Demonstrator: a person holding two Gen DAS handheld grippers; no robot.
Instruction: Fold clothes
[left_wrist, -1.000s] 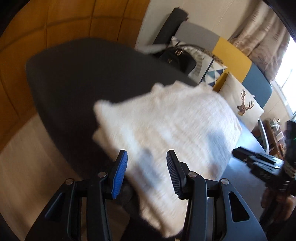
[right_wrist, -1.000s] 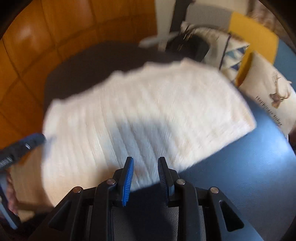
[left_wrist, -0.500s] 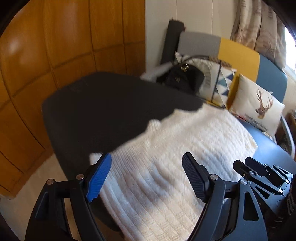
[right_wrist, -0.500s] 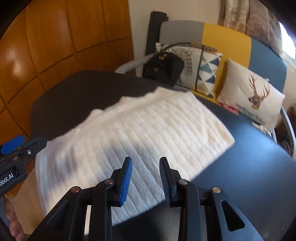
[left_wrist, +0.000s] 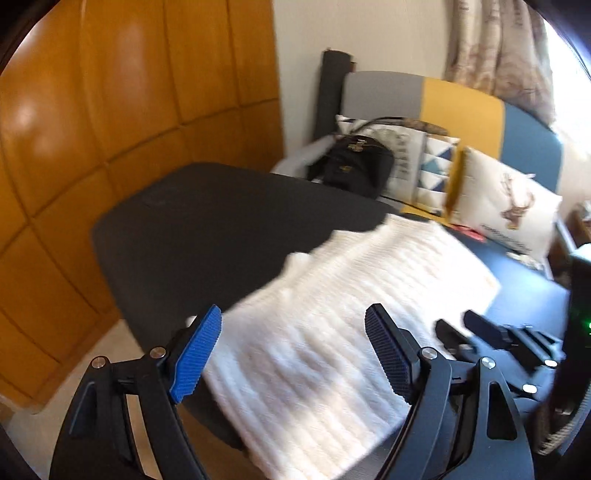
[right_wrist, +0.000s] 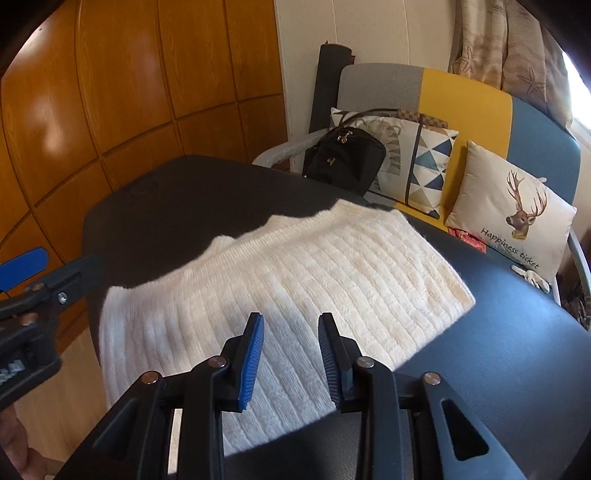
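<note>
While the white knitted sweater lies folded into a broad rectangle on the dark tabletop, both grippers hang above its near edge and neither touches it. The left gripper has its jaws spread wide, one blue pad and one black pad on either side of empty air, with the knit visible below and between them. The right gripper shows its jaws only partly apart, a narrow gap between the blue and black pads, nothing clamped in it; the sweater's near hem sits underneath.

From the right wrist view the sweater runs diagonally, its ribbed surface flat, the left end hanging a little over the tabletop's rounded edge, the right corner resting well onto the dark surface. A shadow falls across its far side. The left gripper enters that view from the left edge, just beside the sweater's left end, and part of a hand shows at the lower left corner.

Behind the tabletop stands a chair with grey, yellow and blue panels. A black bag rests on it beside a cushion with triangles and a cushion printed with a deer. Orange wooden panels cover the wall to the left, and a patterned curtain hangs at the upper right.
</note>
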